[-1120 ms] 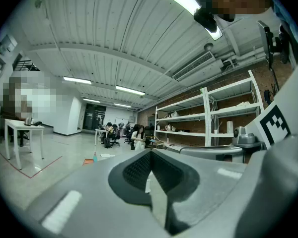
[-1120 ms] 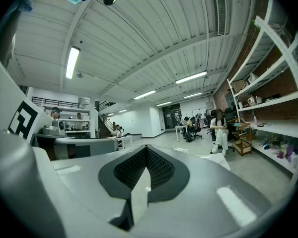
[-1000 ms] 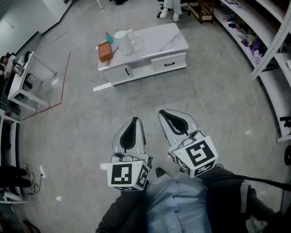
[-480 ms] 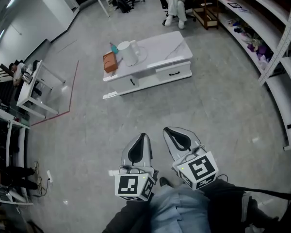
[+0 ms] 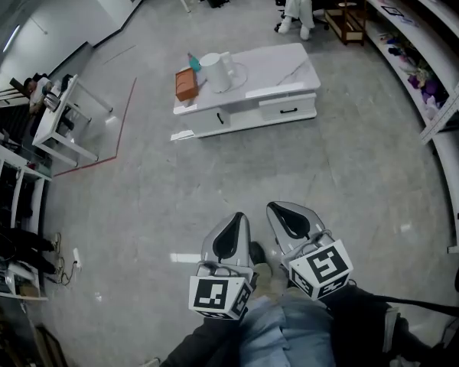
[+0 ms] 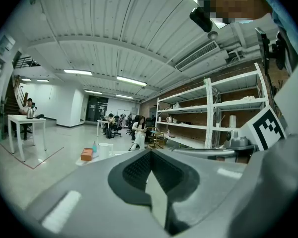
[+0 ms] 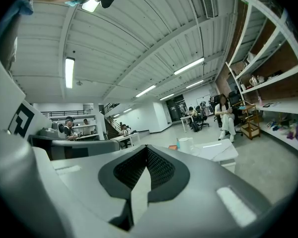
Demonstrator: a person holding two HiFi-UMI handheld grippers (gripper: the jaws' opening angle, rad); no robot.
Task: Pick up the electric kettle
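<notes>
Electric kettle (image 5: 213,71), white and rounded with a side handle, stands near the left edge of the low white table (image 5: 279,66). Just beside it are an orange box (image 5: 187,86) and a blue bottle (image 5: 193,61). The left gripper (image 5: 228,239) and right gripper (image 5: 291,222) are well apart from the kettle, each with its jaws pressed together on nothing.

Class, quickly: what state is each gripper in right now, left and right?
Left gripper: closed, holding nothing.
Right gripper: closed, holding nothing.
</notes>
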